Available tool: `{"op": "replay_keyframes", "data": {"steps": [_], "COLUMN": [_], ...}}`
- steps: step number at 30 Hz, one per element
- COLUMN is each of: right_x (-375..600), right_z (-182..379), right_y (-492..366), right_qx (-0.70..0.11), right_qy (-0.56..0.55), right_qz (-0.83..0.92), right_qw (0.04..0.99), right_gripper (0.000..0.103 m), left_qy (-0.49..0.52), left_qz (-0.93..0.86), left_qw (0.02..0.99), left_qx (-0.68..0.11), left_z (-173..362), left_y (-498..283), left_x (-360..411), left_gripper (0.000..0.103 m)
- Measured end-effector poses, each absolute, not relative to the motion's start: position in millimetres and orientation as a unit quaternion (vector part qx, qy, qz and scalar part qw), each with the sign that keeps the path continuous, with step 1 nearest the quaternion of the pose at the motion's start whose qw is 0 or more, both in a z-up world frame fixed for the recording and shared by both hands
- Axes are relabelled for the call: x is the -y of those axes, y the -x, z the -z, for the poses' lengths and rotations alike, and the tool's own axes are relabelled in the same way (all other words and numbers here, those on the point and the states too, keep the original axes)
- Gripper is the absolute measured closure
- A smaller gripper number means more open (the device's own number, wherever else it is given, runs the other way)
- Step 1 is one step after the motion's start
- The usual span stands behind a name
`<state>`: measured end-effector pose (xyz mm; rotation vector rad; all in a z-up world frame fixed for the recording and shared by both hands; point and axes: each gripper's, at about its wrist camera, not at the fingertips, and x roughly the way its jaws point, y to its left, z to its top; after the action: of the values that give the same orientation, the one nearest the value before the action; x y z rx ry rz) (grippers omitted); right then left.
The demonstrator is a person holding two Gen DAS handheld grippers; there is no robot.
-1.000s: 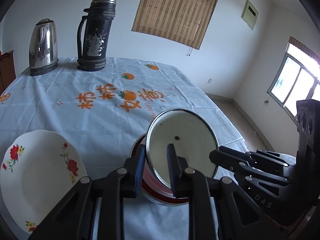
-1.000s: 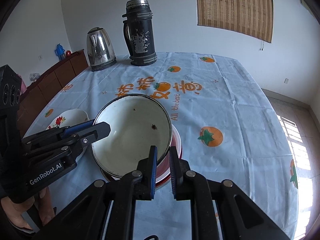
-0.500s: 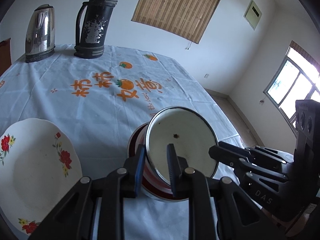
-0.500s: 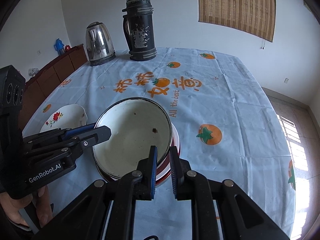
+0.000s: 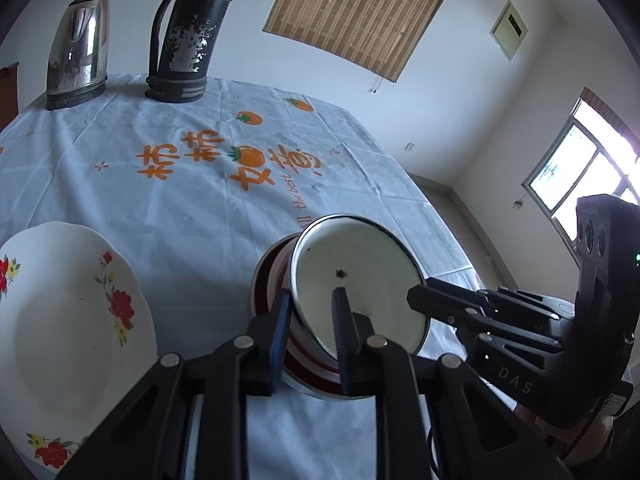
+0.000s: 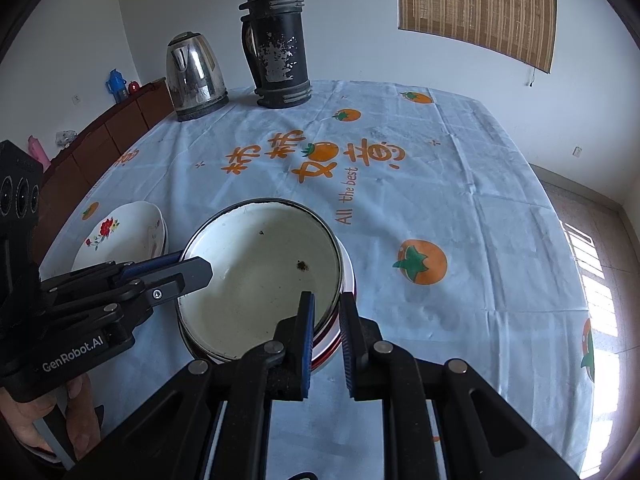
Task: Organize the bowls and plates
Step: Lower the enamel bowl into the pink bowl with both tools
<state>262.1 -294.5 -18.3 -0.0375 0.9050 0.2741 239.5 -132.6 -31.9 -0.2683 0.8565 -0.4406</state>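
A white enamel bowl with a dark rim and red-striped outside sits in a stack of like bowls on the tablecloth. My left gripper is shut on the bowl's near rim, one finger inside and one outside; it also shows in the right wrist view at the bowl's left rim. My right gripper is shut on the rim at the right; in the left wrist view it meets the bowl's right edge. A white flowered plate lies to the left.
A steel kettle and a black thermos stand at the table's far end. The table's right edge drops to the floor. A brown sideboard runs along the left wall.
Both grippers keep their hold on the bowl's rim. The cameras have shifted a little; the bowl sits slightly lower and flatter on the stack.
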Motion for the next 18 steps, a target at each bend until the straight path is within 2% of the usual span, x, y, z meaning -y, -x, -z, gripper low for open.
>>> {"op": "replay_keyframes", "data": {"steps": [18], "right_x": [288.3], "right_z": [20.7], "right_y": [-265.7], "right_qx": [-0.442], "right_qy": [0.024], "right_qz": [-0.133], "right_qw": [0.887], "right_gripper": [0.088], "left_qy": [0.124], "left_qz": [0.2], "left_qw": [0.877], "left_qx": [-0.42], "left_z": [37.1], "left_y": [-241.8], "left_x": [131.5], "left_gripper": [0.086]}}
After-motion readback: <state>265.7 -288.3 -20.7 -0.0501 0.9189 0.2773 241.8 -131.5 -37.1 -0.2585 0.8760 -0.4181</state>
